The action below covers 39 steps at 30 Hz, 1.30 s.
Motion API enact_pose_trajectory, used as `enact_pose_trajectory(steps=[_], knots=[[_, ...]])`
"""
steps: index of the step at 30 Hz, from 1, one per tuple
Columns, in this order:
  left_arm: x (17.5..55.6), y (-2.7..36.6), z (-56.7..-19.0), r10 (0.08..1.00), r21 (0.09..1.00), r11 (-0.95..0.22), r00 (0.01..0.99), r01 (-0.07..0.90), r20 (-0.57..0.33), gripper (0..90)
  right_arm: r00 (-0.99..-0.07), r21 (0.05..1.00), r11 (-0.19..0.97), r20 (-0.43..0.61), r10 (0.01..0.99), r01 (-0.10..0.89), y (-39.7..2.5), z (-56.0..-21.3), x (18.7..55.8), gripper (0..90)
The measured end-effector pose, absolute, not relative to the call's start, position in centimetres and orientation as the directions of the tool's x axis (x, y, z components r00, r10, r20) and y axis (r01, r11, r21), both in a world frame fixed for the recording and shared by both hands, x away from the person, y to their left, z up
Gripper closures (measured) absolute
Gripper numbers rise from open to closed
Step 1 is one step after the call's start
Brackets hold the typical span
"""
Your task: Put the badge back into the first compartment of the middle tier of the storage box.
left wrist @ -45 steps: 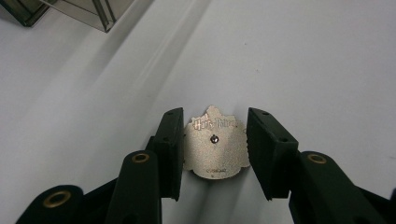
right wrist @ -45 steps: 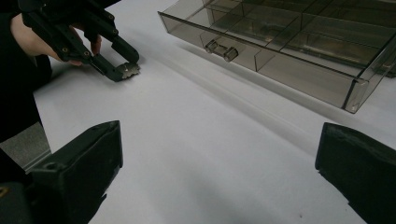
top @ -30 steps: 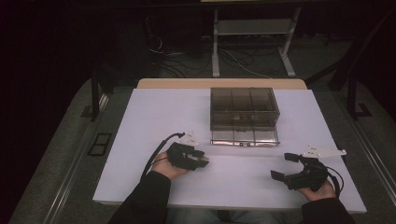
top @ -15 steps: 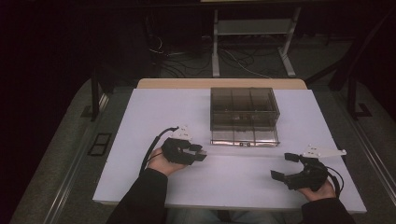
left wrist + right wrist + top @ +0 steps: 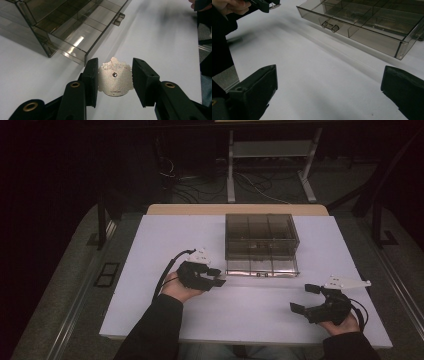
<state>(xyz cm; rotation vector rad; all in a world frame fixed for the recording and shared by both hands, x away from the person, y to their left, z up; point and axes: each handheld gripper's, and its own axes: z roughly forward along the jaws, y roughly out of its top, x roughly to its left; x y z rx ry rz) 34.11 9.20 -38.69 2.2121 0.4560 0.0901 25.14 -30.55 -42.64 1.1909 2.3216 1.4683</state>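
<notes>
High view: left gripper (image 5: 216, 277) sits just left of the pulled-out drawer (image 5: 262, 267) of a smoked clear organiser box (image 5: 261, 236), at mid worktop (image 5: 165, 240). Right gripper (image 5: 306, 298) rests near the front right corner, well apart from the box, jaws spread wide with nothing between them. Room is dark; a metal stand (image 5: 272, 155) and loose cables (image 5: 200, 182) lie on the floor beyond the far edge.

Left gripper view: jaws are clamped on a silvery crest-shaped badge (image 5: 114, 76) with raised lettering, one pad on each side edge. Badge is held above the white surface, just short of the drawer's near corner; the drawer's dividers and two small knobs (image 5: 118, 18) are visible. Compartments look empty, as far as the tint allows.

Right gripper view: open jaws frame bare white worktop; drawer front lies ahead, left gripper at upper left with the badge's tip showing.

Judgement: carrying step, badge in transit to the drawer. Next move calls for lifting over the drawer's front wall, centring above one compartment, then releasing low to avoid bounce.
</notes>
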Motion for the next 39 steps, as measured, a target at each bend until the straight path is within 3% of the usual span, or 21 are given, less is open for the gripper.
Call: enact_pose_trajectory(steps=[39], knots=[[36.8, 5.2, -36.8, 0.299, 0.722, -0.647, 0.953, 0.245, -0.055, 57.2, -0.676, 0.815, 0.206, 0.276, 0.684, 0.542, -30.6, -42.6, 25.1, 0.3]])
